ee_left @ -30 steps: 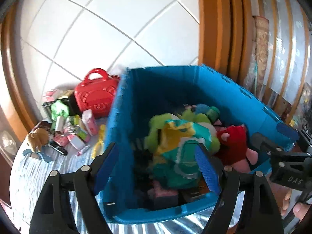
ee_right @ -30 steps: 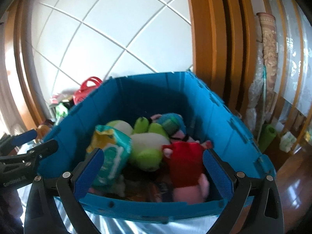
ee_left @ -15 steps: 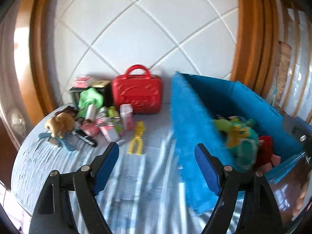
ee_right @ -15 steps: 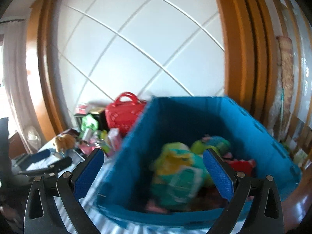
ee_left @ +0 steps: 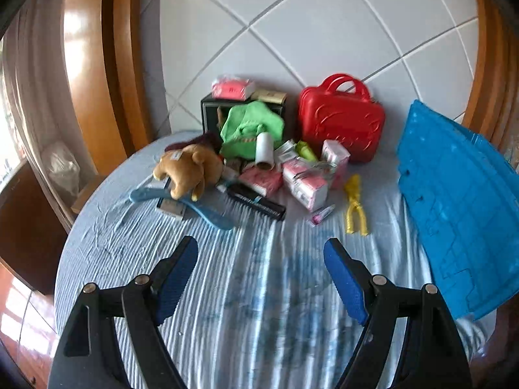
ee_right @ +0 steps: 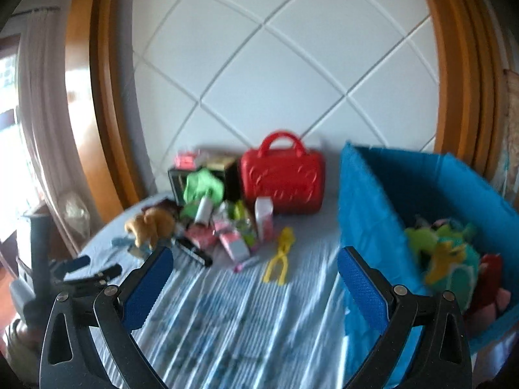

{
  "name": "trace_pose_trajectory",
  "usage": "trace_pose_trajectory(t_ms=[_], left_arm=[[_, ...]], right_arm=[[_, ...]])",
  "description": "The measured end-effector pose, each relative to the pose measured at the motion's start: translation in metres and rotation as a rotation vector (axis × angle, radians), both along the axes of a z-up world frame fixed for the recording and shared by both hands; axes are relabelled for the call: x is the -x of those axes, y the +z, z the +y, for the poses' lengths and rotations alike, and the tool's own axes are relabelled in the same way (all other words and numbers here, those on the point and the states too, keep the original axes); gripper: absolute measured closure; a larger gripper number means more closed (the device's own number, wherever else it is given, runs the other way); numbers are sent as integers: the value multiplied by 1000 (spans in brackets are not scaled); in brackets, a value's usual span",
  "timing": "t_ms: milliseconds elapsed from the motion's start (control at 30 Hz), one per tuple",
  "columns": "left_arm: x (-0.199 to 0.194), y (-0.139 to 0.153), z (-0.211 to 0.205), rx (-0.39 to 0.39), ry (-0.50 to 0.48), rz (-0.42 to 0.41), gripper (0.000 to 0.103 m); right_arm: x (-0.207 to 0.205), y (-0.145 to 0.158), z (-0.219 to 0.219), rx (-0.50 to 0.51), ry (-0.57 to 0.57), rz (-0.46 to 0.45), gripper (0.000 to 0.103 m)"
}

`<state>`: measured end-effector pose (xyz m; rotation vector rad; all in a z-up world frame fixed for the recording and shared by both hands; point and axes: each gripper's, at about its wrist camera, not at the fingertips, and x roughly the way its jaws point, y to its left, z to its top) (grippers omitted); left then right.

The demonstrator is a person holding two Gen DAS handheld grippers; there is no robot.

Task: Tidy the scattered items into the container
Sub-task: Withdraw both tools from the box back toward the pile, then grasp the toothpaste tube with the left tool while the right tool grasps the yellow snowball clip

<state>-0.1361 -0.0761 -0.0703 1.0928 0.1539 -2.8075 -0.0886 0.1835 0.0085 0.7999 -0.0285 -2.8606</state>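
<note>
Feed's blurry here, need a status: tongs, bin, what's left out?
Both tongs, left and right, open, empty. Blue bin part full of toys. Pile by red case not yet binned; yellow toy nearest. Path clear.

Both cams ride on the claws and look forward and down across the striped bed [ee_left: 253,308] toward the tiled wall [ee_left: 308,32]. The left view sits closer to the toy pile [ee_left: 259,159]; the right one hangs further back and rightward, seeing inside the blue bin [ee_right: 373,201]. Both catch the pile, the red case [ee_right: 282,181] and the bin.
</note>
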Motion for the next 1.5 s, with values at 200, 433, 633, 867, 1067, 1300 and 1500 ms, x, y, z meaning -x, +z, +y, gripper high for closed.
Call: trace_pose_trajectory(t_ms=[200,433,633,867,1067,1300,1500], left_arm=[[30,-29,-10,-39,21,-52,23],[87,-74,18,-39,-31,-96,23],[152,-128,63,-42,-178,-141,23],[231,-190,122,5,-363,-175,34],[288,-234,140,-13,-391,-240,35],[305,-236,136,-9,-300,-194,54],[301,-231,146,30,-298,-161,55]], right_arm=[[45,-32,-16,-25,24,-68,0],[116,-99,-14,-22,41,-188,0],[167,-162,-3,-12,-10,-301,0],[211,-222,16,-42,-119,-336,34],[259,-261,27,10,-147,-375,37],[321,-305,22,35,-135,-454,42],[351,-330,8,-9,-122,-478,57]])
